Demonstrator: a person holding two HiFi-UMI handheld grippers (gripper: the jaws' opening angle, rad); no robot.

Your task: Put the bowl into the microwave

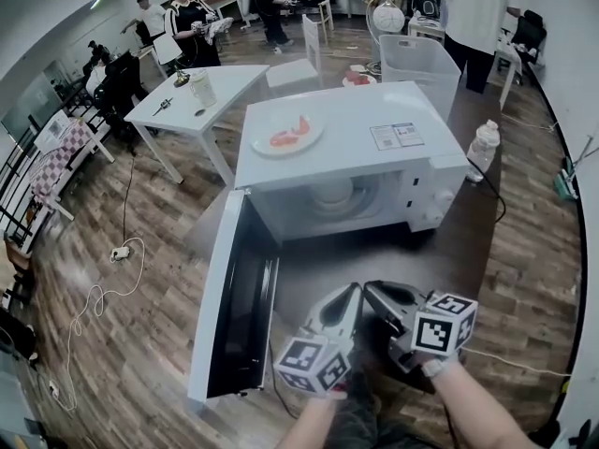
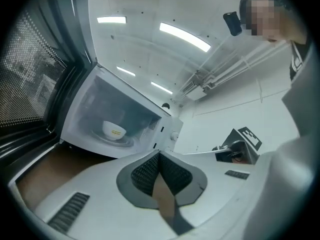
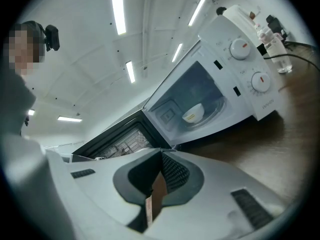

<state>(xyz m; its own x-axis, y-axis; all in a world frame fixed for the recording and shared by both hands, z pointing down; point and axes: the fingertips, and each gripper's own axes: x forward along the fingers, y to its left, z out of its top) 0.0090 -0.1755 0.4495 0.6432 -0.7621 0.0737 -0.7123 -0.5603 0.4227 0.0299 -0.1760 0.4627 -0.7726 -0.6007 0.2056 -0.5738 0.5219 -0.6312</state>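
A white bowl (image 1: 332,192) with a yellow mark sits on the turntable inside the white microwave (image 1: 412,171). The microwave door (image 1: 229,297) hangs wide open to the left. Both grippers are held close together in front of the microwave, well back from the cavity. My left gripper (image 1: 346,299) is shut with nothing between its pads, and it looks up at the bowl (image 2: 114,130). My right gripper (image 1: 376,296) is also shut and empty, and the bowl (image 3: 193,113) shows beyond it in the tilted cavity. The microwave dials (image 3: 239,49) are at the upper right.
A plate (image 1: 288,136) with red food and a printed sheet (image 1: 396,135) lie on top of the microwave. A water bottle (image 1: 483,150) stands to its right and a translucent bin (image 1: 421,68) behind it. A white table (image 1: 197,96) and several people are at the back left.
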